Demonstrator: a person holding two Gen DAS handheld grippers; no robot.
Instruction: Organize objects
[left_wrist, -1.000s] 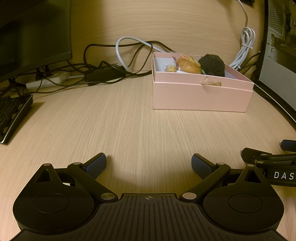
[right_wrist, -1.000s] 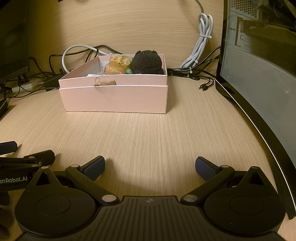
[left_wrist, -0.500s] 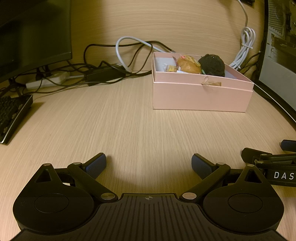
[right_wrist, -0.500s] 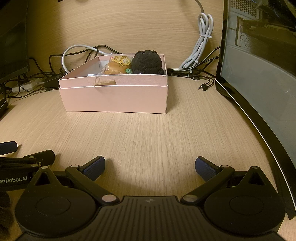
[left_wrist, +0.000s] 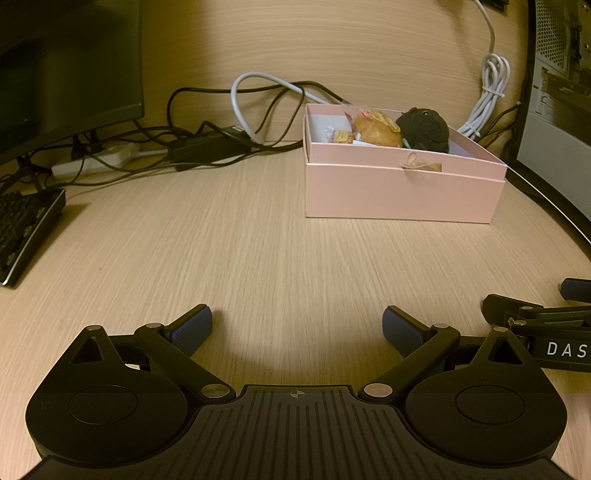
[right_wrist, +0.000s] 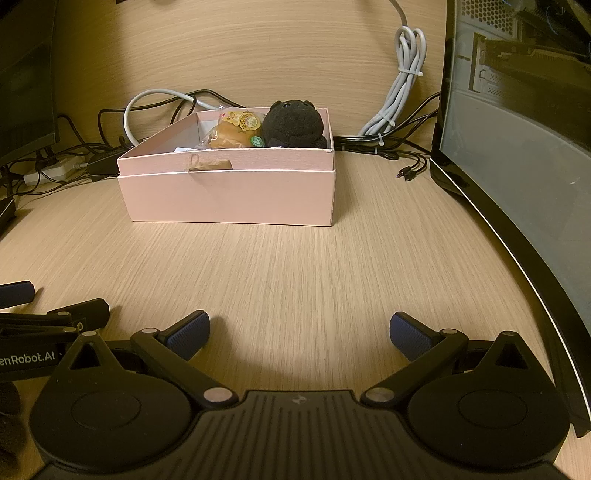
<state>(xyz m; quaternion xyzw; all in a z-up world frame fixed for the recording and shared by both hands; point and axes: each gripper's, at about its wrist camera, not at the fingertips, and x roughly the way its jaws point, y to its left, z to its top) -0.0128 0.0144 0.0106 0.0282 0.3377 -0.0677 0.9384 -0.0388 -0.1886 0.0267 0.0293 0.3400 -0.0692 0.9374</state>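
I am holding my left claw (left_wrist: 297, 326) low over the bare wooden tabletop (left_wrist: 258, 251), its blue-padded fingers (left_wrist: 192, 326) spread wide with nothing between them. My right claw (right_wrist: 299, 330) is hovering just beside it at the same height, likewise spread wide and gripping nothing; each claw is showing at the edge of the other's view.

Ahead of both claws, well apart from them, a pink box (right_wrist: 232, 195) is sitting open on the tabletop near the back wall, with a small brown tag (right_wrist: 210, 165) hanging on its front rim. Inside the box, toward its far end, a wrapped bun (right_wrist: 236, 133) is lying just beside a black plush toy (right_wrist: 293, 123), the two touching or nearly so. A small wrapped item (left_wrist: 341, 136) is lying next to the bun, deeper in the box.

Behind the box, cables (left_wrist: 258, 110) are trailing along the wall. A monitor (left_wrist: 66, 70) and a keyboard (left_wrist: 26, 229) are standing at my left, and a computer case (right_wrist: 517, 129) at my right.
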